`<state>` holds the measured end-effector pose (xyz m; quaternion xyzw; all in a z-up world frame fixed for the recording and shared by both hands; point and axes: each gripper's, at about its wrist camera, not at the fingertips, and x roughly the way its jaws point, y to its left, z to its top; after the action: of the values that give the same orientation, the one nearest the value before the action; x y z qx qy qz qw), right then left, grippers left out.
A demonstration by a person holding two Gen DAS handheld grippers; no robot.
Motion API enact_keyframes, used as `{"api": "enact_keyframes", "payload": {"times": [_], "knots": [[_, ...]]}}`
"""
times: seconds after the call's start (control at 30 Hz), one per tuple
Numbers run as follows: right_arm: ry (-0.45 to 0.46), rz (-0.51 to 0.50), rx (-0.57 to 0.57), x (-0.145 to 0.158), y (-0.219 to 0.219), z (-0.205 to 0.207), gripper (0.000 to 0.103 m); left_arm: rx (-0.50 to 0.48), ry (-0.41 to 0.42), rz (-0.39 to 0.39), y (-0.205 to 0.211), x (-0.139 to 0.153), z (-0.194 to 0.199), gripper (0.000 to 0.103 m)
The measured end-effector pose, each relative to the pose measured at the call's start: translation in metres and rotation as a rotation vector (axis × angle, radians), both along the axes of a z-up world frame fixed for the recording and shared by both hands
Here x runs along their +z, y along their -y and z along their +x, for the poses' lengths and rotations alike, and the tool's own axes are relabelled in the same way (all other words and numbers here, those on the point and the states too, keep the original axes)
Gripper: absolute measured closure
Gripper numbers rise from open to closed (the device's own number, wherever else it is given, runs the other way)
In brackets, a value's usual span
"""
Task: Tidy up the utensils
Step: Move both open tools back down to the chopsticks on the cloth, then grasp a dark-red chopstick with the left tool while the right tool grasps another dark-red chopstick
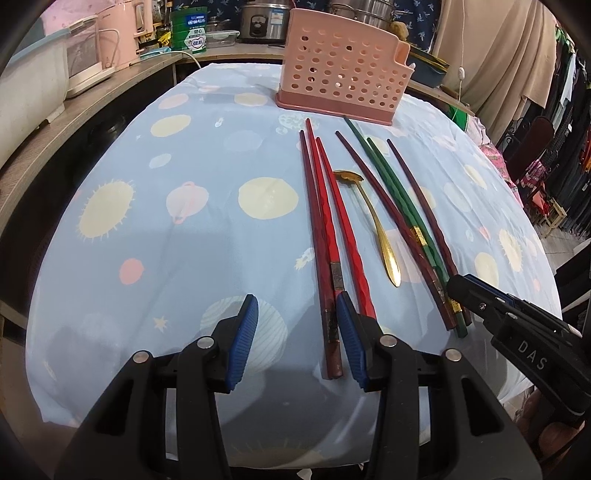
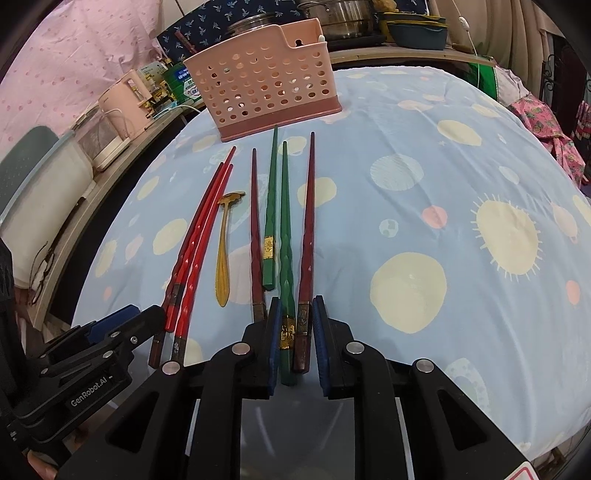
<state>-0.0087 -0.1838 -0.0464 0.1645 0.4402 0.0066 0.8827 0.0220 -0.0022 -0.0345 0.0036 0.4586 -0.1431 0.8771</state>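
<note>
A pink perforated utensil holder (image 1: 343,74) (image 2: 266,81) stands at the far side of the table. In front of it lie three red chopsticks (image 1: 325,206) (image 2: 199,236), a gold spoon (image 1: 373,221) (image 2: 223,251), two green chopsticks (image 1: 395,199) and two dark red ones (image 1: 376,199). My right gripper (image 2: 295,332) (image 1: 456,286) is shut on the near ends of one green chopstick (image 2: 284,236) and one dark red chopstick (image 2: 308,229), both still lying on the cloth. My left gripper (image 1: 299,332) (image 2: 147,317) stands open, its right pad beside the near ends of the red chopsticks.
The table wears a light blue cloth (image 1: 184,221) printed with suns and planets. A wooden shelf (image 1: 92,107) on the left carries a pink kettle (image 1: 122,33) and white appliances. Steel pots (image 2: 343,18) and bowls sit behind the holder. Clothes hang at the right.
</note>
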Motion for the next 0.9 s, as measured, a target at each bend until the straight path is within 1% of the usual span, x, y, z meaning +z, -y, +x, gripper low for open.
{"api": "enact_keyframes", "payload": {"times": [0.1,0.17,0.23,0.3,0.37,0.47,0.57,0.9], "knots": [[-0.001,0.002,-0.003,0.000,0.001,-0.001,0.088,-0.005,0.005,-0.003,-0.001,0.000,-0.002,0.064],[-0.001,0.006,-0.004,0.000,0.002,-0.002,0.088,-0.015,0.000,-0.008,-0.002,-0.001,-0.003,0.075],[-0.001,0.006,-0.006,0.000,0.003,-0.003,0.088,-0.018,0.000,-0.006,-0.002,-0.002,-0.004,0.081],[0.001,0.010,-0.009,0.000,0.003,-0.004,0.088,-0.025,-0.009,-0.024,-0.003,-0.002,-0.004,0.087],[0.011,0.018,-0.016,0.002,0.005,-0.006,0.088,-0.023,-0.011,-0.029,-0.004,-0.002,-0.004,0.091],[0.025,0.019,-0.028,0.005,0.008,-0.006,0.088,-0.021,-0.015,-0.034,-0.005,-0.002,-0.004,0.093],[0.003,0.018,-0.031,0.000,0.009,-0.004,0.088,-0.022,-0.014,-0.031,-0.004,-0.003,-0.003,0.093],[0.004,-0.010,-0.038,-0.001,0.010,-0.005,0.089,-0.020,-0.013,-0.024,-0.003,-0.003,-0.004,0.093]]}}
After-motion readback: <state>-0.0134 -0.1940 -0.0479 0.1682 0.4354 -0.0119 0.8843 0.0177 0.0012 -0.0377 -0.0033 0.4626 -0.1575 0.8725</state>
